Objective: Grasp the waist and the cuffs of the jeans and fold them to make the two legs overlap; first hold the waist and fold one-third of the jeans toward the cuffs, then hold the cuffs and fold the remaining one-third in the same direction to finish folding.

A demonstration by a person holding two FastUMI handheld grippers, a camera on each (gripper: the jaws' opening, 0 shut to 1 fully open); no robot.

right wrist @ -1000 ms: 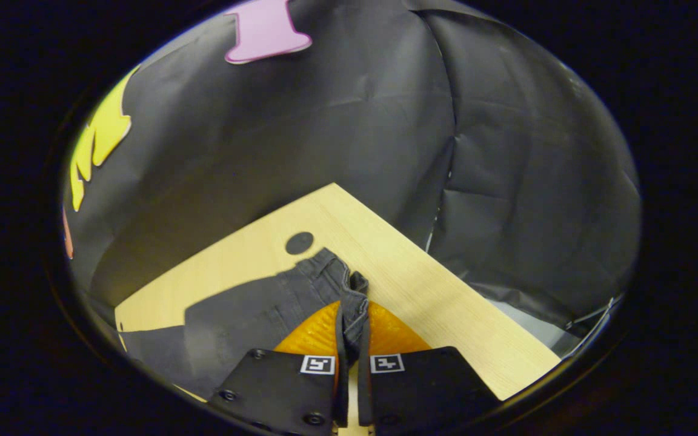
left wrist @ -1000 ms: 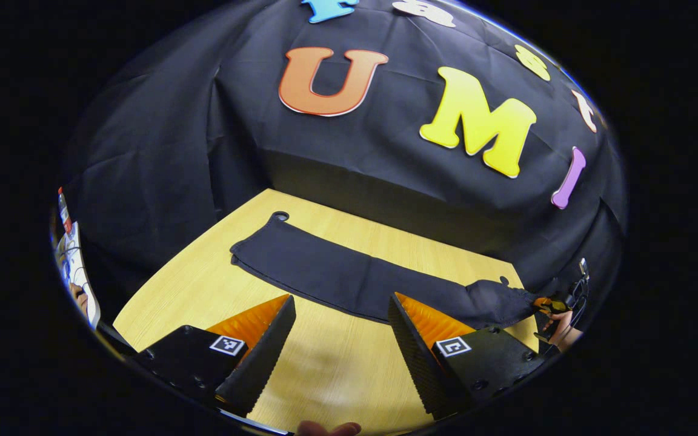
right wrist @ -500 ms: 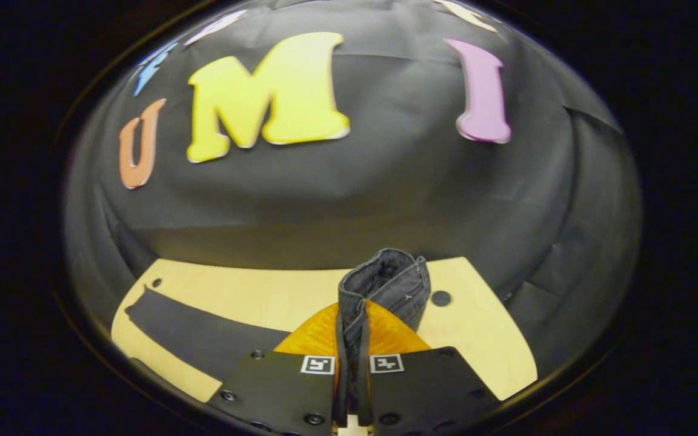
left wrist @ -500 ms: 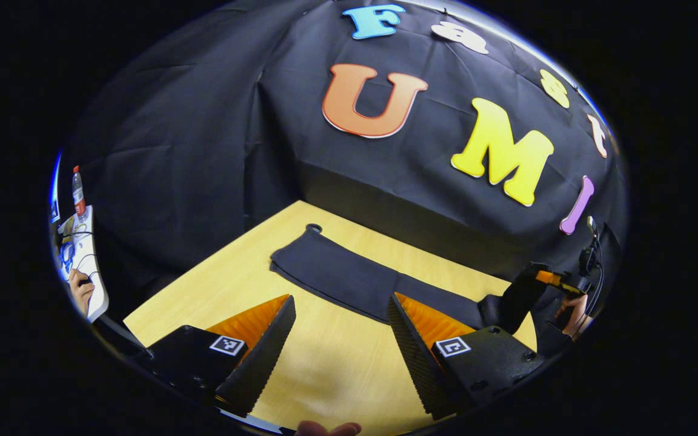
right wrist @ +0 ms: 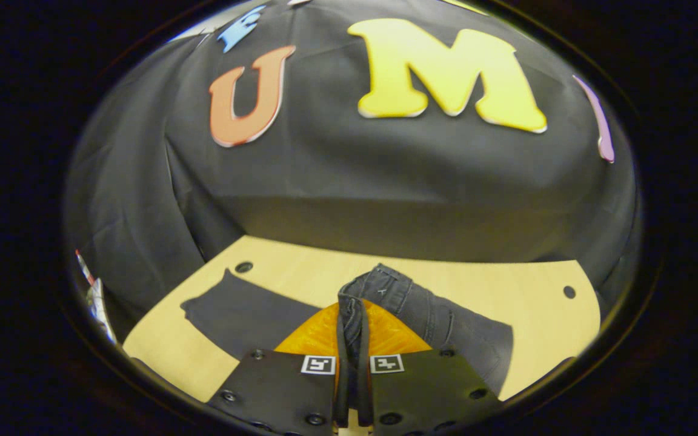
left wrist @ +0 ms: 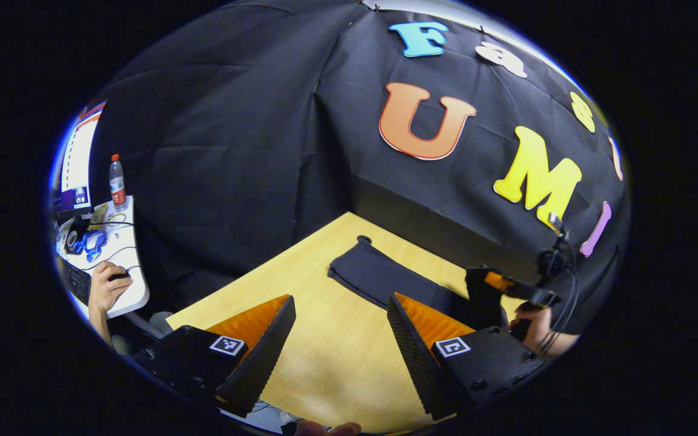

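Right gripper view, right gripper (right wrist: pixel 352 339) at lower centre clamped on the jeans (right wrist: pixel 397 303) waist, legs flat on the table (right wrist: pixel 506 284), left gripper (left wrist: pixel 340 339) jaws wide apart over bare wood, cuffs seemingly mid-frame.

The jeans (right wrist: pixel 246 315) are spread on the table (right wrist: pixel 531 303), before the booth wall. In the right gripper view, the waist (right wrist: pixel 379 287) is raised above the table, clamped between the fingers of the right gripper (right wrist: pixel 352 339), with the legs laid out to the left. In the left gripper view, the left gripper (left wrist: pixel 340 339) is held above the table's near part, the jeans lying beyond it, and a side desk (left wrist: pixel 113 254) with a bottle (left wrist: pixel 117 181) is seen far left.
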